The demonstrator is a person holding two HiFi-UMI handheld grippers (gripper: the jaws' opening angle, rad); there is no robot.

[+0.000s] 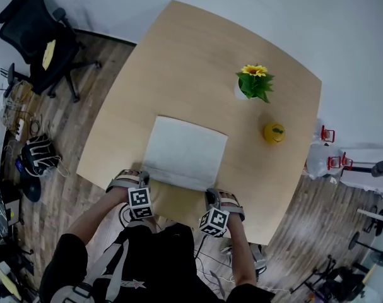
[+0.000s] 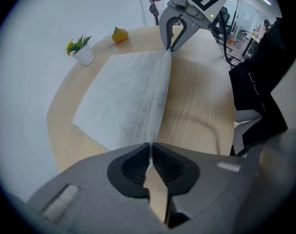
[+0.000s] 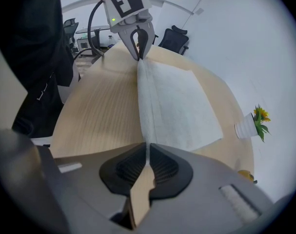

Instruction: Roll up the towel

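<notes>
A white towel (image 1: pixel 185 151) lies flat on the wooden table (image 1: pixel 197 49), its near edge drawn up into a thin ridge. My left gripper (image 1: pixel 142 180) is shut on the towel's near left corner, and my right gripper (image 1: pixel 211 193) is shut on the near right corner. In the left gripper view the towel (image 2: pixel 123 96) runs from my left gripper (image 2: pixel 150 147) to the right gripper (image 2: pixel 171 45) at the far end of the ridge. The right gripper view mirrors this: the towel (image 3: pixel 177 106) stretches from my right gripper (image 3: pixel 148 147) to the left gripper (image 3: pixel 139 55).
A potted sunflower (image 1: pixel 254 84) and a small yellow fruit-like object (image 1: pixel 274 132) stand beyond the towel on the right. A black office chair (image 1: pixel 40 43) is on the floor at far left. The table's near edge runs just under both grippers.
</notes>
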